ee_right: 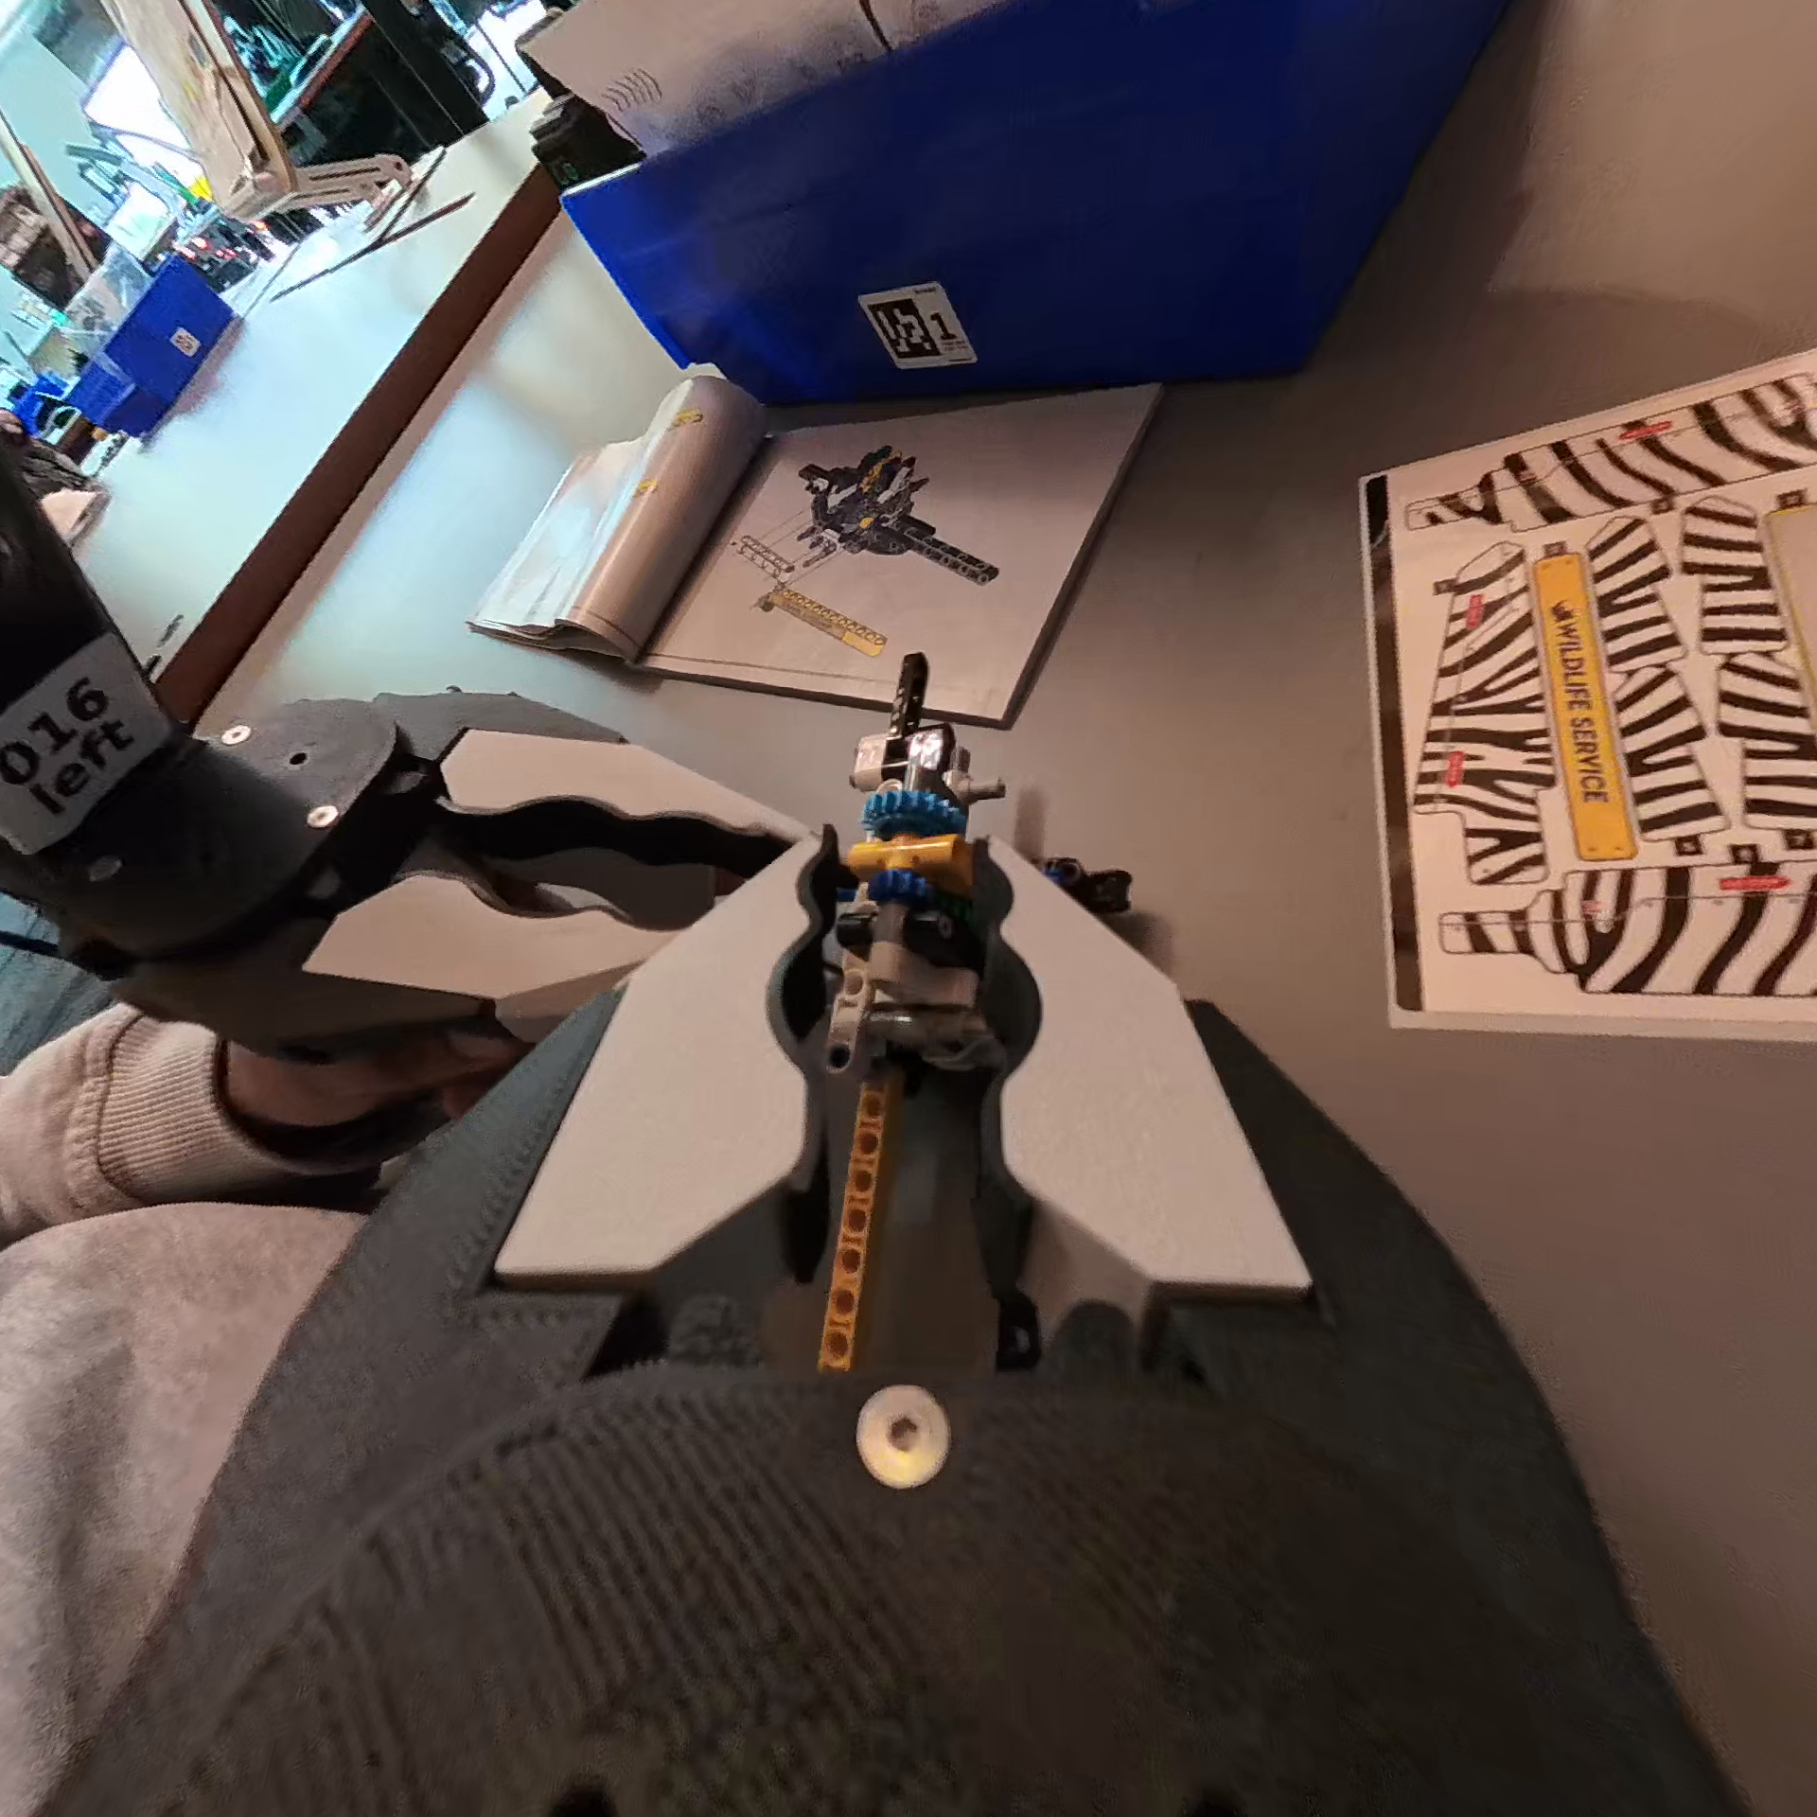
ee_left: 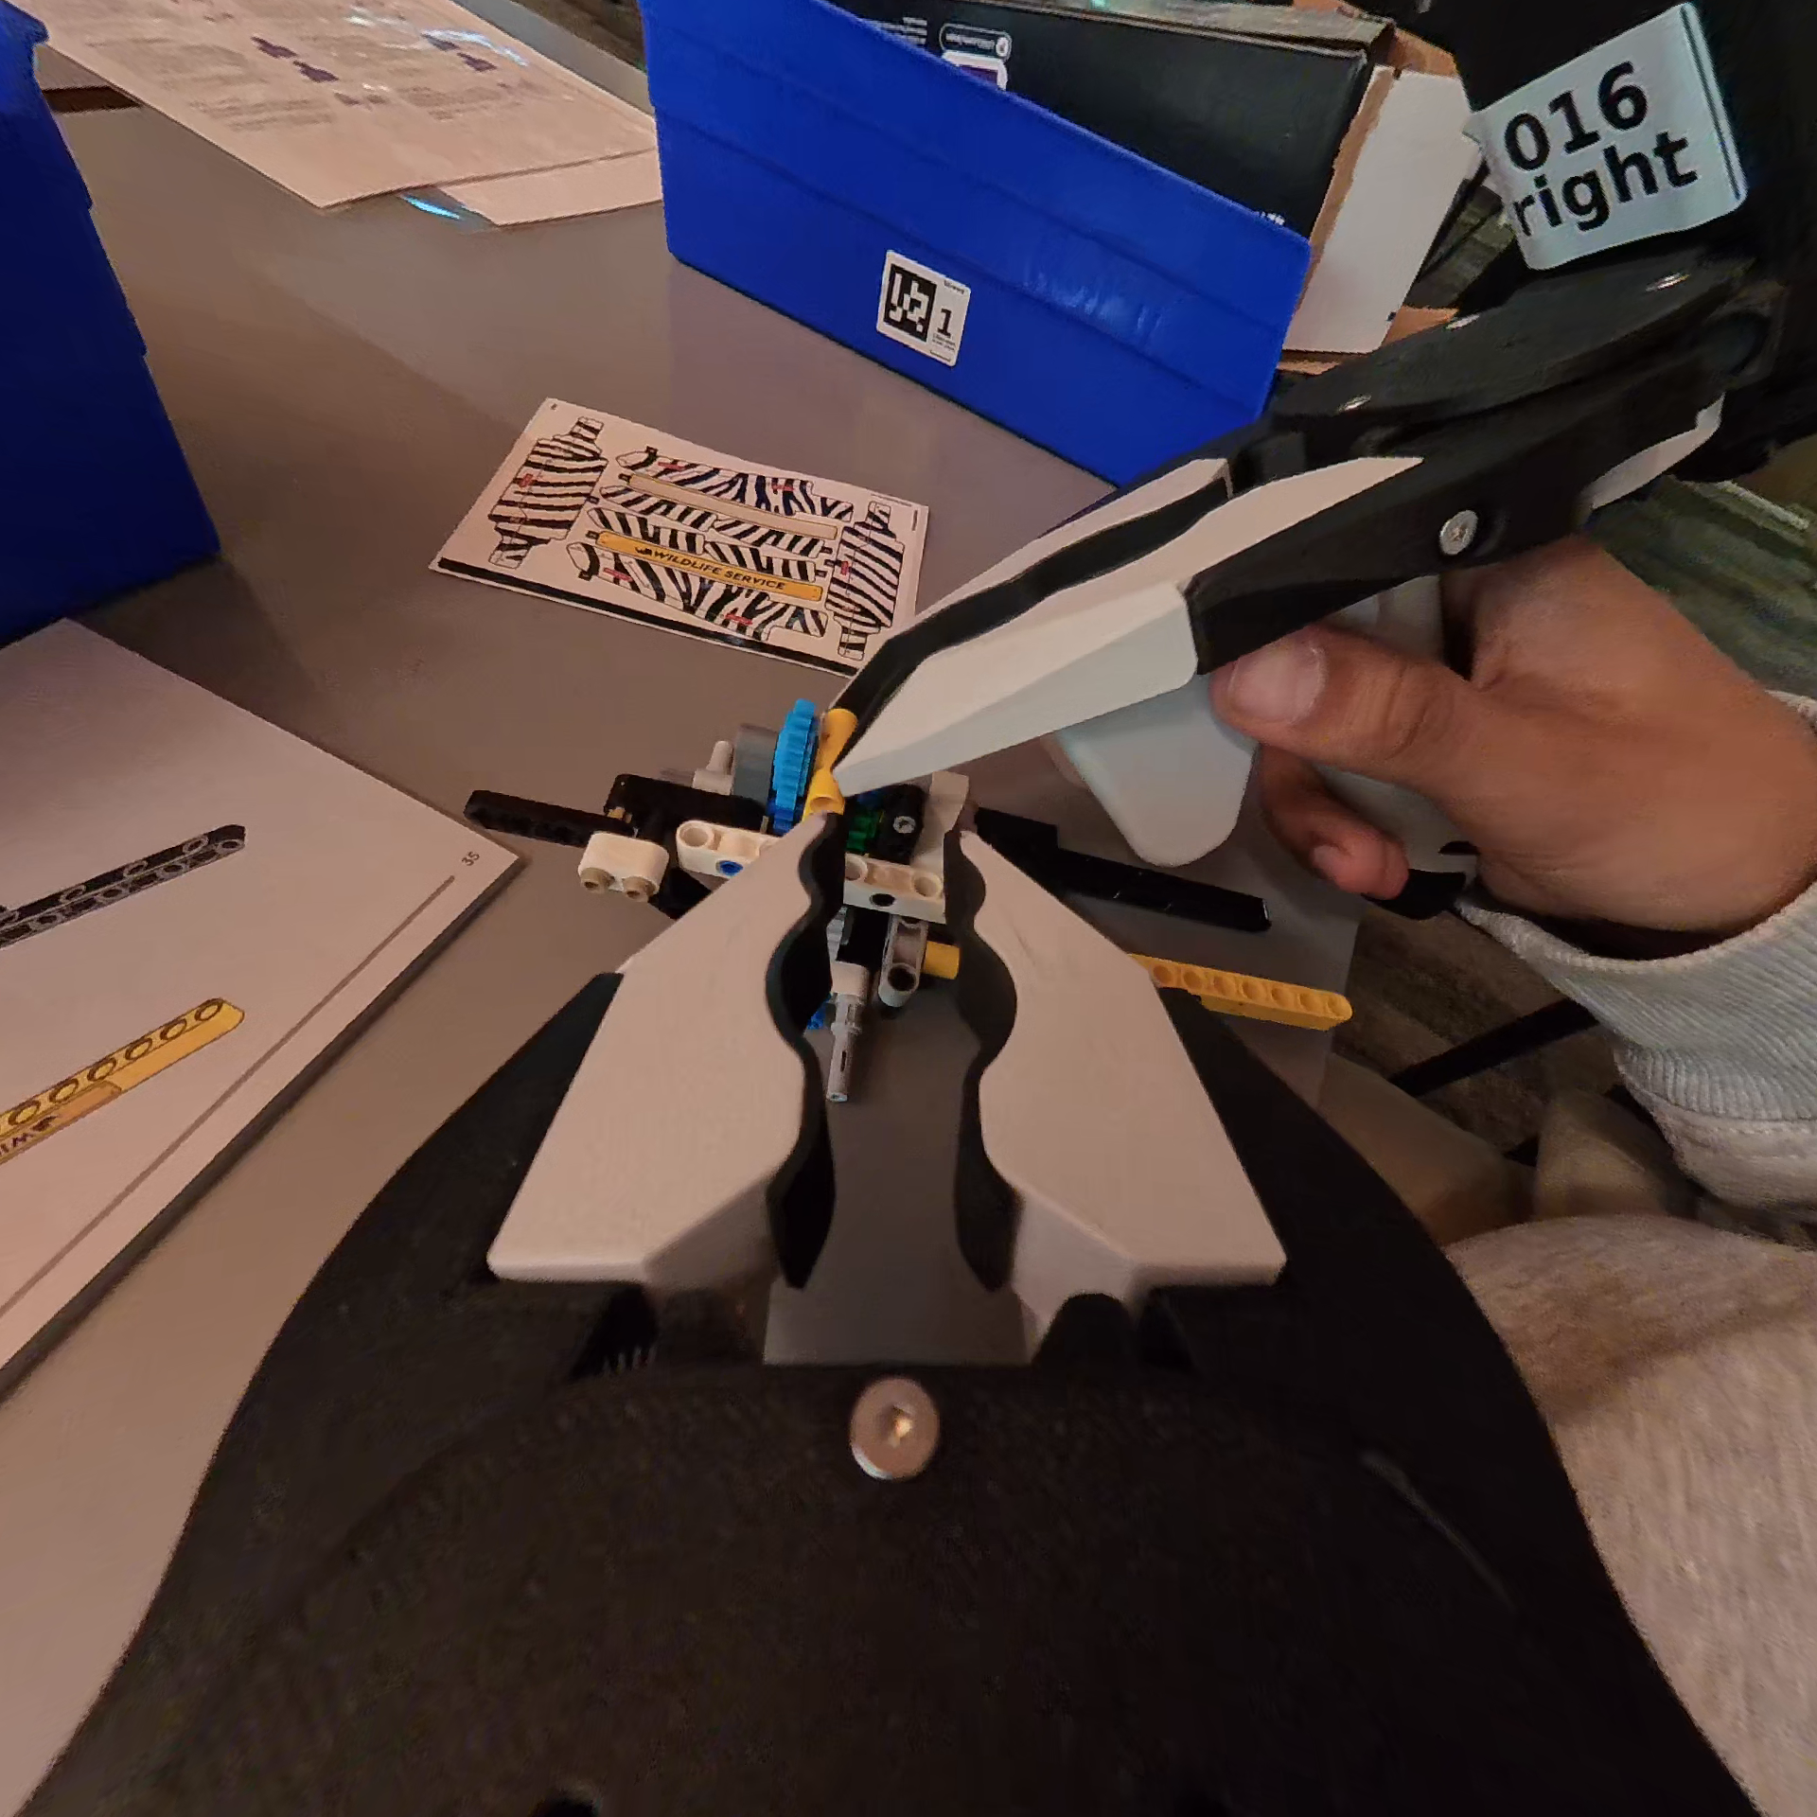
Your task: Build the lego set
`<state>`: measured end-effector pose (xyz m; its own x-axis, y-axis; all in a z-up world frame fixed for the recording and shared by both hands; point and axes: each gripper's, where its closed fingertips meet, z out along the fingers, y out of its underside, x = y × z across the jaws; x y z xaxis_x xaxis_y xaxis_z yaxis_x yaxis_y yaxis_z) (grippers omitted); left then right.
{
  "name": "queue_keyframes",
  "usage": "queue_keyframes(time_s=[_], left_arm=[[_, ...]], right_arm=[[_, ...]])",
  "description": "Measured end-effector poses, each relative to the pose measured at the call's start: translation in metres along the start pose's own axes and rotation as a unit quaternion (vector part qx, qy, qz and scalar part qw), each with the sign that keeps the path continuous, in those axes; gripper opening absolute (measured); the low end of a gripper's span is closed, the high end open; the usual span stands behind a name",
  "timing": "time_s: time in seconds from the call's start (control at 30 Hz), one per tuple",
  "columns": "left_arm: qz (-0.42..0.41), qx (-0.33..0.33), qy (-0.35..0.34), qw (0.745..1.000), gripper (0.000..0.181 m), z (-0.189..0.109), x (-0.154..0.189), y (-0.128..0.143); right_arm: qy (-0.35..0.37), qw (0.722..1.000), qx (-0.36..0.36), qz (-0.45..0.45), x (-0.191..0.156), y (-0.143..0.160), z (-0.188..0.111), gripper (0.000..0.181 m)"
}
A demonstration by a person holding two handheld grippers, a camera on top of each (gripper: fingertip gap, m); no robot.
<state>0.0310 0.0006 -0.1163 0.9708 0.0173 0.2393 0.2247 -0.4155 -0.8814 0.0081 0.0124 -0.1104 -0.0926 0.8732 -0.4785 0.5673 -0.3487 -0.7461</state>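
A small Lego Technic assembly (ee_left: 890,865) of white, black, blue and yellow parts sits on the grey table (ee_left: 393,413). My left gripper (ee_left: 897,844) is shut on its white frame from the near side. My right gripper (ee_left: 841,777) comes in from the right, with its tips on the yellow connector (ee_left: 831,747) beside the blue gear (ee_left: 794,762). In the right wrist view my right gripper (ee_right: 905,848) is shut on that yellow connector (ee_right: 905,853), with a blue gear (ee_right: 900,811) just behind it. The left gripper (ee_right: 777,846) reaches in from the left there. A long yellow beam (ee_right: 853,1229) trails from the assembly.
A zebra-striped sticker sheet (ee_left: 688,551) lies behind the assembly. An open instruction booklet (ee_left: 197,934) lies to the left. A blue bin (ee_left: 934,216) stands at the back, with a cardboard box (ee_left: 1377,147) behind it. Another blue bin (ee_left: 79,393) is at far left. A small black part (ee_right: 1091,880) lies loose. Both grippers' tips are close together, under 4 cm apart.
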Motion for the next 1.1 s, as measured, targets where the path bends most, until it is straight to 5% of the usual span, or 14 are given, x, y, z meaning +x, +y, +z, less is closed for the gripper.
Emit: queue_keyframes(time_s=[0.53, 0.8, 1.1], left_arm=[[0.027, 0.027, -0.037, 0.999, 0.02, -0.022, -0.026, -0.006], [0.134, -0.052, 0.062, 0.988, 0.024, -0.054, -0.014, 0.015], [0.049, -0.045, 0.155, 0.986, 0.033, -0.06, -0.002, 0.014]], right_arm=[[-0.027, 0.999, -0.019, -0.018, -0.008, 0.005, 0.005, 0.019], [-0.143, 0.985, -0.06, -0.072, -0.049, 0.021, 0.011, 0.03], [-0.112, 0.966, -0.083, -0.219, -0.06, 0.036, 0.012, 0.023]])
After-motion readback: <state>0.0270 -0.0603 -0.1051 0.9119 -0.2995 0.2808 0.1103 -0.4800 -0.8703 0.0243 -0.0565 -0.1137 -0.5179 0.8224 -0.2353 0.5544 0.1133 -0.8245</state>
